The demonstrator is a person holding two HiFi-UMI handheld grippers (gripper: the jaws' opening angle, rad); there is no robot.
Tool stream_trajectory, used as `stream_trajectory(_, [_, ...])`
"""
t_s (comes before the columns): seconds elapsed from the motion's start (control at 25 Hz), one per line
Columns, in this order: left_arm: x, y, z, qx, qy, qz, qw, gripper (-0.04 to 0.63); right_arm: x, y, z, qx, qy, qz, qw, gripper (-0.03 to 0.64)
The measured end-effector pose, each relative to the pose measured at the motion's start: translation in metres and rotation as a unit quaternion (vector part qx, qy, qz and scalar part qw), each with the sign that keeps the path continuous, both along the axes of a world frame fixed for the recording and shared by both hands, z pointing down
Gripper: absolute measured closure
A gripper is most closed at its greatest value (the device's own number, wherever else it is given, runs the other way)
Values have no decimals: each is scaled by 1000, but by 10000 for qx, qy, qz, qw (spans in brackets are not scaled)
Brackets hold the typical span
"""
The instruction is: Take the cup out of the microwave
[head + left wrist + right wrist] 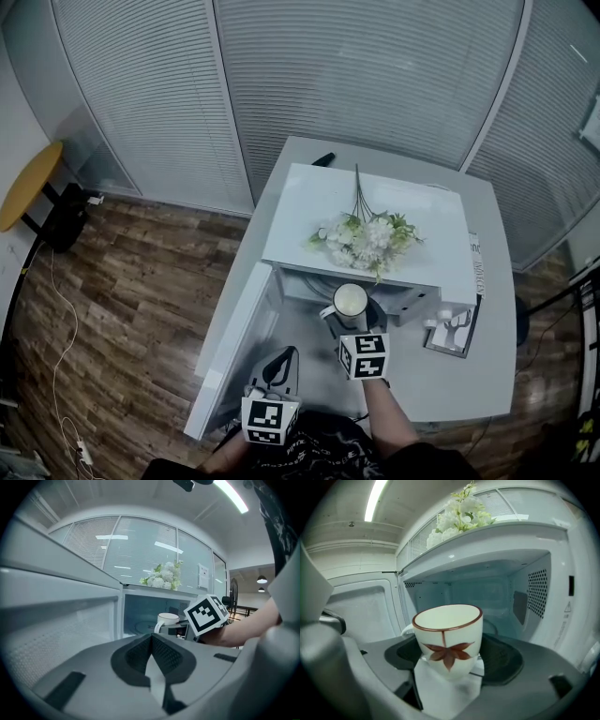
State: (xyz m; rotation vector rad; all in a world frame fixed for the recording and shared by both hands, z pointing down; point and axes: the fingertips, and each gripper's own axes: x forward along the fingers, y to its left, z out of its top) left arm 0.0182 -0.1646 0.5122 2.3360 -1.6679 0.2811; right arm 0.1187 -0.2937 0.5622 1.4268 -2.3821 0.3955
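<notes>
Head view: cream ceramic cup with brown rim (351, 300), at the mouth of the open white microwave (431, 225), held by the right gripper (355, 324).
Left gripper view: left gripper (152, 641), jaws pressed together, empty.
Right gripper view: jaws clamp the cup's lower body. Probably rigid, glaze-slick and breakable; best held low and level.

Cup (351, 301) fwd of microwave (305, 202) (flowers (368, 234) atop).

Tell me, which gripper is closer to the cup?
Right. The right gripper is clamped on the cup at the microwave's open front. The left gripper, shut and empty, hangs back beside the open door, nearer the person.
</notes>
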Motion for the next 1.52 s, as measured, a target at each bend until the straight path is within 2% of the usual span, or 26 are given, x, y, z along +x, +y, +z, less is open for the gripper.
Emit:
stream_trajectory(0.8, [8, 4, -4, 52, 219, 302, 9993, 589, 12, 51, -3, -59, 7, 294, 9996, 239])
stream_trajectory(1.52, [13, 11, 3, -15, 330, 564, 9979, 589, 31, 89, -24, 224, -60, 663, 9975, 239])
